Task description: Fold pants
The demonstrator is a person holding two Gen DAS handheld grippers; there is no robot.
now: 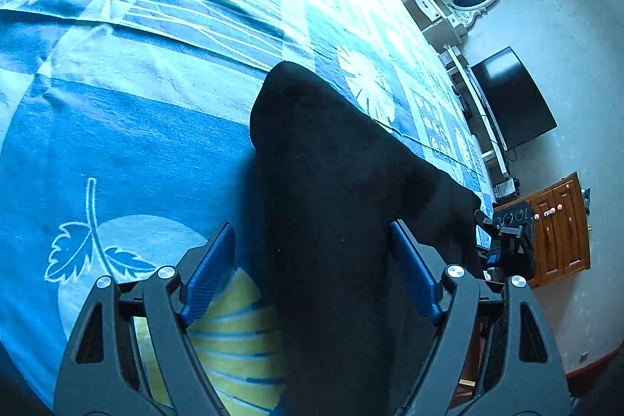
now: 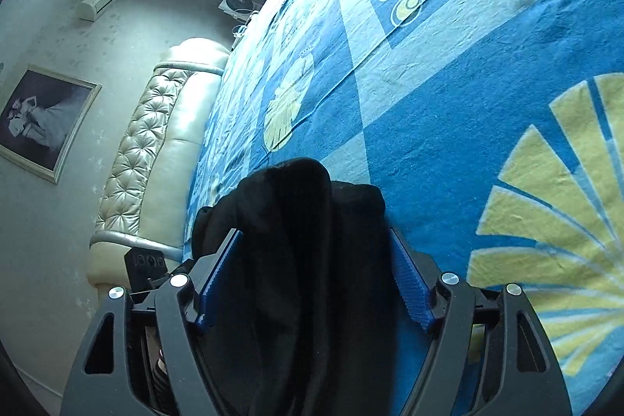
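Bedroom setup, blue patterned bedspread [image 1: 117, 127] under everything. Black pants [image 1: 331, 182] ran between both sets of jaws. Left gripper [image 1: 312, 252] and right gripper [image 2: 316, 260] stood wide apart, fabric draped through rather than pinched, probably mid-fold.

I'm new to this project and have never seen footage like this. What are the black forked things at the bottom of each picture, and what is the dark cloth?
Each picture comes from a camera on a hand-held gripper, looking along its two blue-padded fingers. One shows the left gripper, the other the right gripper. Both stand open with the black pants lying between their fingers; neither visibly pinches the cloth. The pants rest on a bed covered by a blue patterned blanket.
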